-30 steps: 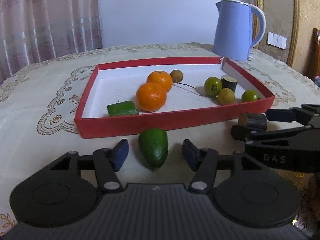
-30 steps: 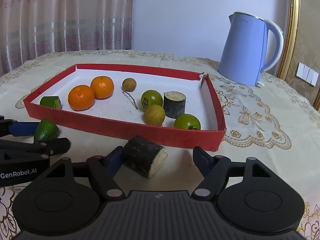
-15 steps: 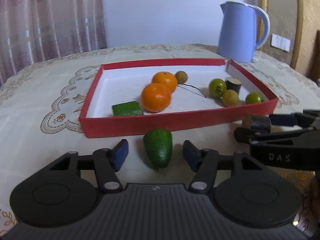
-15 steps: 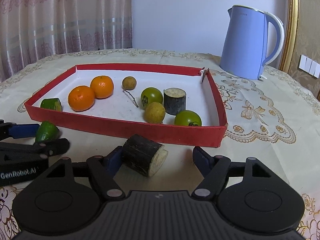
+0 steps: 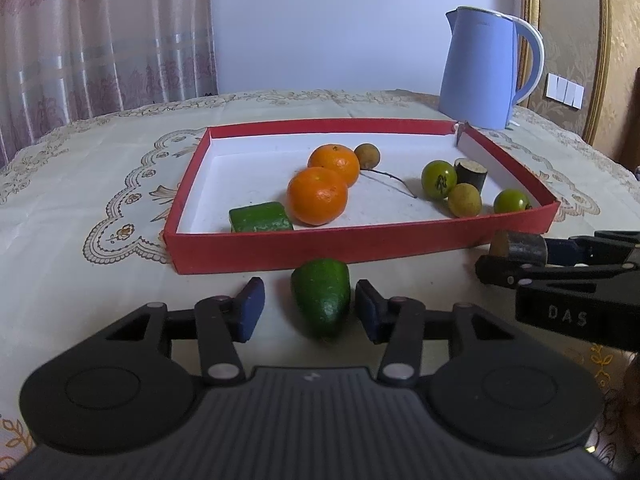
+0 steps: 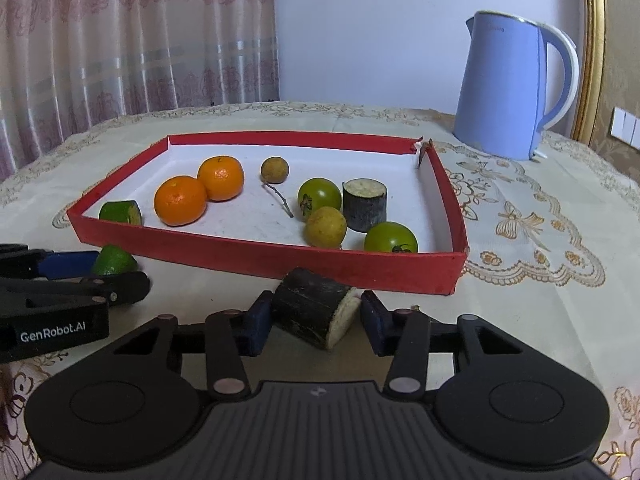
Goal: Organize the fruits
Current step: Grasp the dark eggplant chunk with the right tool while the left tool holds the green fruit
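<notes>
While the left claw (image 5: 310, 306), just narrowed, flanks the tapered green fruit piece (image 5: 322, 300) pointing along its fingers at lower centre, the right claw (image 6: 316, 316) has just closed onto the dark-barked cut stub (image 6: 314, 306) lying crosswise below the red tray (image 6: 360, 266).

Setting: a home, most likely a dining or living room. Evidence:
- tabletop (image 5: 80, 184) covered with a cream embroidered cloth with scalloped lace-style motifs
- sheer patterned curtain (image 5: 100, 40) hanging behind it, daylight coming through
- pale blue electric kettle (image 6: 516, 88) standing on the cloth at the far right
- bank of white wall switches (image 5: 564, 89) on gold damask wallpaper, next to a gilt curved frame (image 5: 600, 48)
- plain light wall (image 5: 320, 24) at the back
- fruit lying in a red cardboard tray (image 5: 360, 244), household items, not lab or shop stock
</notes>
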A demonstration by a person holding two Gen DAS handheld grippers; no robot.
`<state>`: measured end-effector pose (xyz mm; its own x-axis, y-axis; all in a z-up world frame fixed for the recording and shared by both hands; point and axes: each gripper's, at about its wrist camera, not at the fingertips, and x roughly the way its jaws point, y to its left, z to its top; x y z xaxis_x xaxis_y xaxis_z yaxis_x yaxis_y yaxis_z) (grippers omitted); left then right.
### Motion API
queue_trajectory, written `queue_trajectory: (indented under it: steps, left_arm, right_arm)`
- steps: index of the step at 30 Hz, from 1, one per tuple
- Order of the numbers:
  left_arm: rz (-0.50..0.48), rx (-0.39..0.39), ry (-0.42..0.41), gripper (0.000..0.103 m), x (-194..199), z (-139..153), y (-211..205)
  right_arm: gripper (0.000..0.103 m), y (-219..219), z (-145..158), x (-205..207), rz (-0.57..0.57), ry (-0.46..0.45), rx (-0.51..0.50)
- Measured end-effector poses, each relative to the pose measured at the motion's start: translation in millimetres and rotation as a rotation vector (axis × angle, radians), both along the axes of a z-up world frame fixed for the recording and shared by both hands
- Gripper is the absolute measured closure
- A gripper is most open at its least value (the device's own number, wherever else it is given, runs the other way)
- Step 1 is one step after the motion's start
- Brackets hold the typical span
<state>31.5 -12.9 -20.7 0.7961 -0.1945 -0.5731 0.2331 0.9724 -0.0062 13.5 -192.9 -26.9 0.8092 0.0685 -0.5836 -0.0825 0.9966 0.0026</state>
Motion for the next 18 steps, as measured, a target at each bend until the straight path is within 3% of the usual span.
queue_trajectory:
  steps: [4, 7, 18]
  left_arm:
    - [-0.008, -0.002, -0.001, 0.063, -1, 0, -1]
    - [-0.020, 0.005, -0.005, 0.075, -1, 1, -5]
    - [-0.021, -0.048, -0.002, 0.076, -1, 2, 5]
  right_arm:
    - [0.057, -1, 0, -1, -0.008, -0.002, 0.006]
    - [0.057, -4, 0, -1, -0.011, -0.001, 0.011]
    - [0.057, -6, 0, -2, -0.013, -0.003, 0.003]
